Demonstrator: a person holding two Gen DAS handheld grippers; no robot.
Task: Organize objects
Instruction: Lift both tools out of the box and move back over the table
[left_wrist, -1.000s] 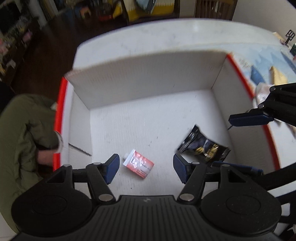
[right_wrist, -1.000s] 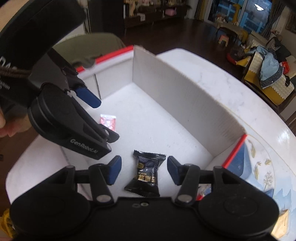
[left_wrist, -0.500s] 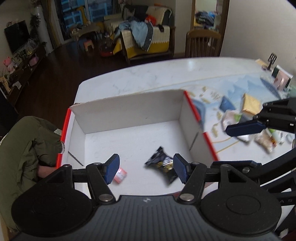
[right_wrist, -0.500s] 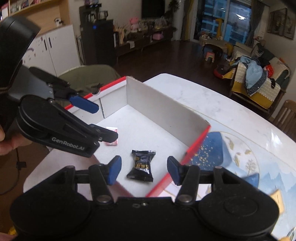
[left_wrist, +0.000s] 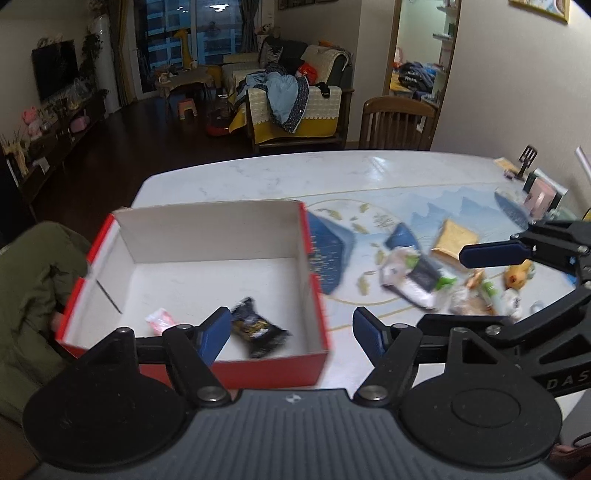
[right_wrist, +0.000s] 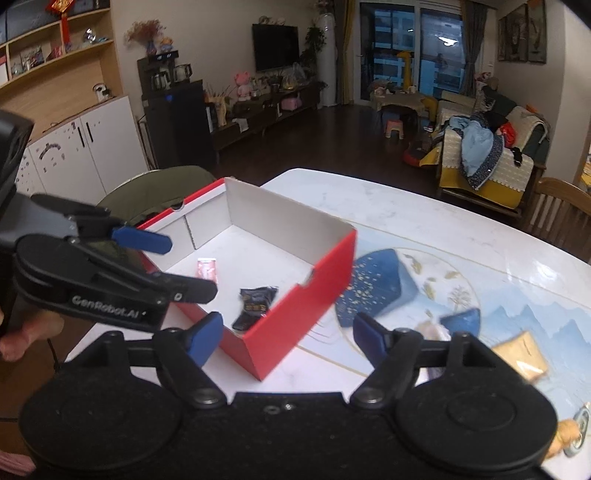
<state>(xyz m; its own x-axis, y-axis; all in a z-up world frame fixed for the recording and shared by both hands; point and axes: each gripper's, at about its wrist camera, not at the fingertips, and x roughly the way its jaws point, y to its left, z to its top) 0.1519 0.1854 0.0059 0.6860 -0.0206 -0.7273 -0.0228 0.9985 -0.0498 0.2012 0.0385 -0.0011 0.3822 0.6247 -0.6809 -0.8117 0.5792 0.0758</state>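
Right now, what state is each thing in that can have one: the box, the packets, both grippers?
Red cardboard box with white inside: open, lidless, upright.
Black snack packet: lying loose inside the box.
Pink-and-white packet: lying inside the box.
Pile of mixed snack packets: still outside on the table.
Left gripper: just opened wider, empty.
Right gripper: just opened wider, empty.

A red box (left_wrist: 280, 373) with white inside walls sits open on the tabletop (left_wrist: 258, 177), holding a black snack packet (left_wrist: 256, 328) and a small pink packet (left_wrist: 160, 319) lying apart on its floor.
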